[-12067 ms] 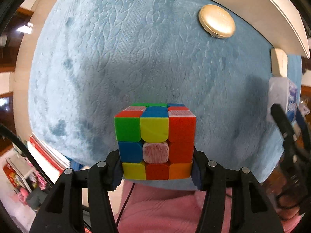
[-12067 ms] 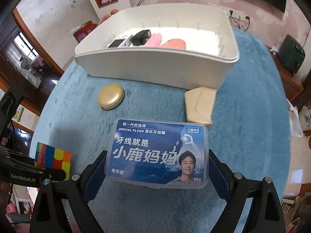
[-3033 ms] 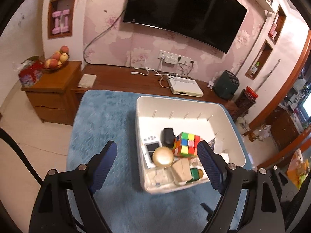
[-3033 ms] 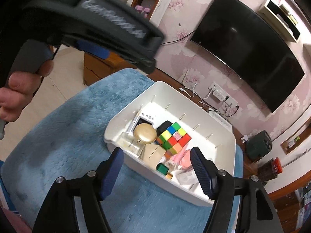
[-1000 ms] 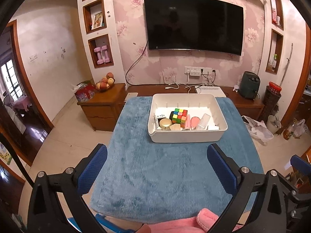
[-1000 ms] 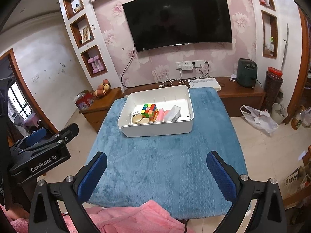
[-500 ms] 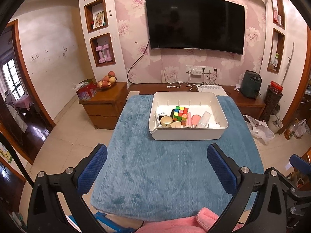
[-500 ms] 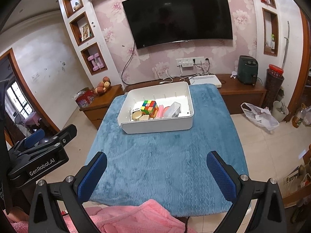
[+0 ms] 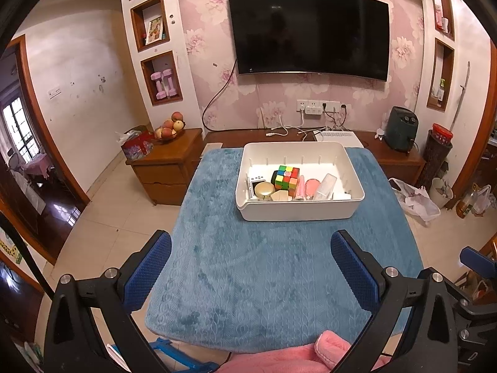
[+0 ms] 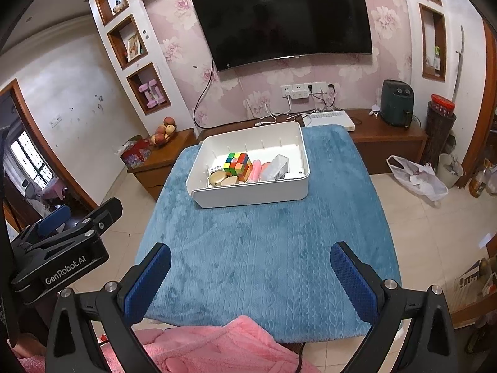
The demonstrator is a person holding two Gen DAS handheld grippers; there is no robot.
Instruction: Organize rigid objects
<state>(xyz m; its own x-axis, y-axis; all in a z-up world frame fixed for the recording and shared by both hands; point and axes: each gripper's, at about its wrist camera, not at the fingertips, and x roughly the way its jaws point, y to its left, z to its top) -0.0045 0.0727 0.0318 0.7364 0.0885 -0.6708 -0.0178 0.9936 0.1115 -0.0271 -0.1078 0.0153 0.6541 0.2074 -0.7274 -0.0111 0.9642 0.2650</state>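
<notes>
The white bin sits at the far end of the blue-covered table, and every loose piece lies inside it. Through my left wrist camera, the colour cube stands near the bin's middle, with the round gold case at its left and a beige wedge just in front. To the cube's right are a pink item, a clear box leaning on edge, and something white I cannot make out. My left claw hangs wide and empty over the near cloth, well apart from the bin.

Through my right wrist camera, the bin appears turned slightly, with the cube, gold case and clear box in the same row. My right claw is spread wide too, holding nothing. My left claw's body shows at the left edge. Pink fabric lies below.
</notes>
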